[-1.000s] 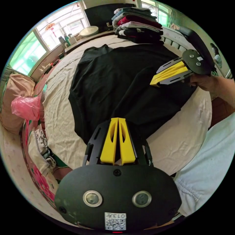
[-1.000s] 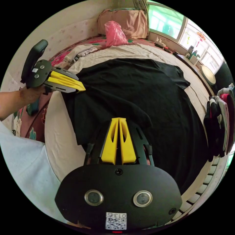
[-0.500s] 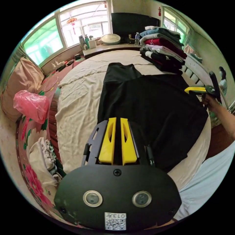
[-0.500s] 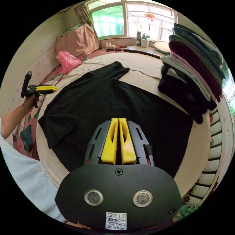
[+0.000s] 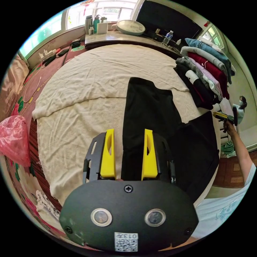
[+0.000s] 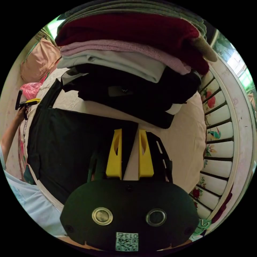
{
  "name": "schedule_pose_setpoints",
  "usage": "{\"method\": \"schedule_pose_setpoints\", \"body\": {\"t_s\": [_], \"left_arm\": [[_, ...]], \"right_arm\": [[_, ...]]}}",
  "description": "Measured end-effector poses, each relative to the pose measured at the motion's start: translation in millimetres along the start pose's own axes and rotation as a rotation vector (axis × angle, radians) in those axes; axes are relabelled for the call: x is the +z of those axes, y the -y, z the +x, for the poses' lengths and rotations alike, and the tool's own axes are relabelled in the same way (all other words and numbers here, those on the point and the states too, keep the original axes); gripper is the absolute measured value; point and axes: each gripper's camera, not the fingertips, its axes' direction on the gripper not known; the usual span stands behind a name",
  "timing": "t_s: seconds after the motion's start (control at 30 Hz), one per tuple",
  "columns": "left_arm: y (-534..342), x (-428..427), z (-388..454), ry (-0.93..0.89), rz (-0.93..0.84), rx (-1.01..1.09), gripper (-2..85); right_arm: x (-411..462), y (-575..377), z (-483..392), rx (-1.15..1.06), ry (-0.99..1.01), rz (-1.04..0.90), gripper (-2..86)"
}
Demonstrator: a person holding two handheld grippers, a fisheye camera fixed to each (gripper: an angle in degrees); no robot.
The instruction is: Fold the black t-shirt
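The black t-shirt [image 5: 150, 117] lies spread on the cream sheet [image 5: 88, 88] that covers the bed, part of it doubled over into a long strip, the rest flat toward the bed edge nearest the person. The left gripper [image 5: 128, 133] is above the t-shirt's folded edge with its jaws apart; the cloth shows between them, but nothing is clamped. The right gripper [image 6: 129, 133] is above the t-shirt's opposite edge [image 6: 80, 133], next to the stack of folded clothes [image 6: 128, 61]; its jaws are likewise apart, and the t-shirt's corner and bare sheet [image 6: 182, 133] show between them. Whether either gripper touches the cloth cannot be determined. In the left gripper view the stack [image 5: 206, 75] sits beside the t-shirt's far side. A pink bag [image 5: 14, 139] lies off the sheet, well apart from the t-shirt.
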Motion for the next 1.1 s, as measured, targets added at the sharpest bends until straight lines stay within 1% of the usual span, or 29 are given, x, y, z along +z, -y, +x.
{"method": "schedule_pose_setpoints", "body": {"t_s": [0.13, 0.17, 0.3, 0.37, 0.43, 0.53, 0.6, 0.77, 0.8, 0.87, 1.0, 1.1], "left_arm": [[16, 9, 6, 0.016, -0.058, 0.068, 13.4], [16, 8, 9, 0.057, -0.040, 0.084, 12.6], [19, 8, 8, 0.052, -0.040, 0.089, 8.2], [18, 7, 10, 0.116, -0.049, 0.098, 2.8], [17, 4, 10, 0.120, -0.046, 0.102, 1.4], [8, -16, 12, 0.122, 0.025, 0.138, 0.4], [-4, -35, 11, 0.106, 0.088, 0.161, 0.2], [-68, -95, 16, 0.032, 0.288, 0.256, -0.1], [-77, -102, 17, 0.017, 0.307, 0.267, -0.1], [-116, -123, 24, -0.036, 0.352, 0.305, -0.1], [-181, -134, 33, -0.053, 0.339, 0.300, -0.1], [-229, -124, 36, -0.068, 0.275, 0.248, -0.1]], "right_arm": [[7, 14, 10, -0.015, 0.012, -0.043, 9.0], [11, 16, 10, -0.032, 0.015, -0.066, 8.9], [20, 21, 9, -0.049, 0.003, -0.118, 7.2], [19, 20, 9, -0.049, -0.003, -0.108, 5.3], [17, 18, 4, -0.076, -0.032, -0.115, 3.5], [5, 11, -7, -0.133, -0.103, -0.085, 2.2], [-14, -3, -13, -0.163, -0.120, 0.001, 1.6], [-62, -49, -21, -0.202, -0.114, 0.188, 1.0], [-74, -66, -24, -0.202, -0.109, 0.242, 1.0], [-89, -92, -28, -0.188, -0.091, 0.289, 0.9], [-101, -153, -37, -0.134, -0.070, 0.323, 0.9], [-91, -190, -46, -0.095, -0.069, 0.284, 0.9]]}}
